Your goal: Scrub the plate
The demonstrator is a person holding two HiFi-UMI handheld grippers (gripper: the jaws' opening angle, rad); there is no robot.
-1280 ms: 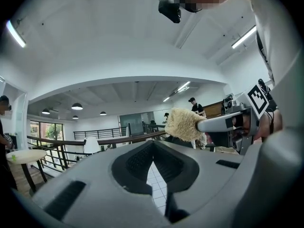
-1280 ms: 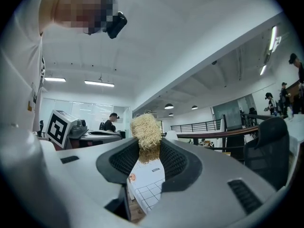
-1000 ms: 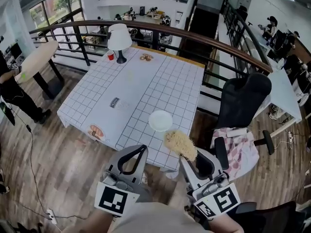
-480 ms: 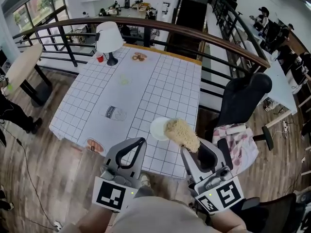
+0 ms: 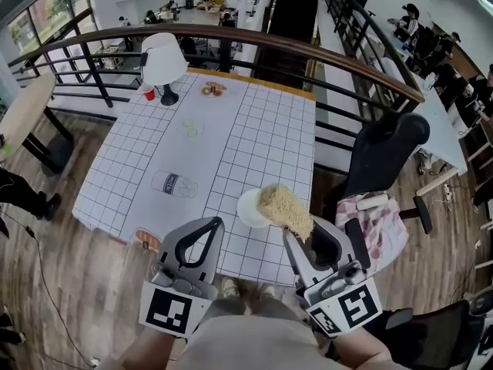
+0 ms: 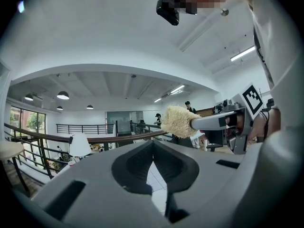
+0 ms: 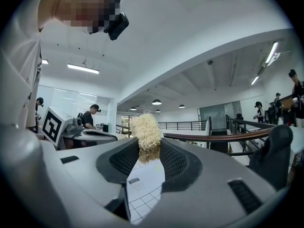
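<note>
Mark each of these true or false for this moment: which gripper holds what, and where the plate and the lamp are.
1. The right gripper is clamped on the fibrous scrubber. True.
2. The left gripper holds the plate. False: its jaws are together with nothing between them, and the plate lies on the table.
3. The plate is on the end of the table nearest the person. True.
4. The lamp stands right beside the plate. False: it stands at the far end of the table, next to a red cup.
</note>
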